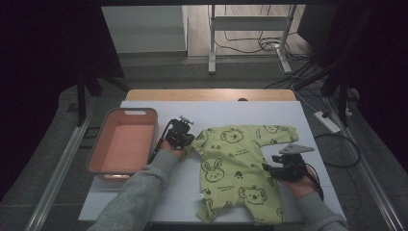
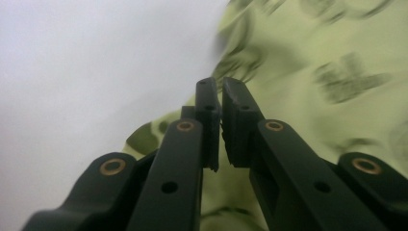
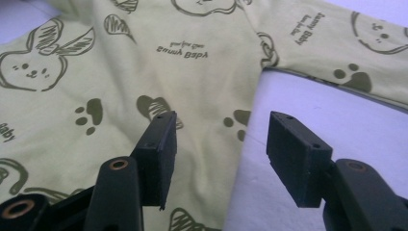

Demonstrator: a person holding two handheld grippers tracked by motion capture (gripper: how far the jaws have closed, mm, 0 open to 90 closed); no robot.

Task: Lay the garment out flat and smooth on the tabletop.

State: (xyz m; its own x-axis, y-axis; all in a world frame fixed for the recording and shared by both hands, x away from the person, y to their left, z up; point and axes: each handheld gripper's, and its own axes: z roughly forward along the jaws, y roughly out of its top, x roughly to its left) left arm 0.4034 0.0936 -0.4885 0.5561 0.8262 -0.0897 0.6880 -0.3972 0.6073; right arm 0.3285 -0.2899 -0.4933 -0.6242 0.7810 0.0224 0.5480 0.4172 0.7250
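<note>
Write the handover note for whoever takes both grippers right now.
Left gripper: fingers almost closed with a thin gap between them, at the left sleeve edge of the green baby romper; no cloth visibly pinched.
Right gripper: fingers open, straddling the romper's right side edge just below the right sleeve, nothing gripped.
Romper lies front up, spread on the white table cover, right sleeve out flat, left sleeve bunched near the left gripper.
Pink bin stands to the left with nothing in it.
Done: romper laid out.
Left: probably folding it, perhaps then into the bin.
</note>
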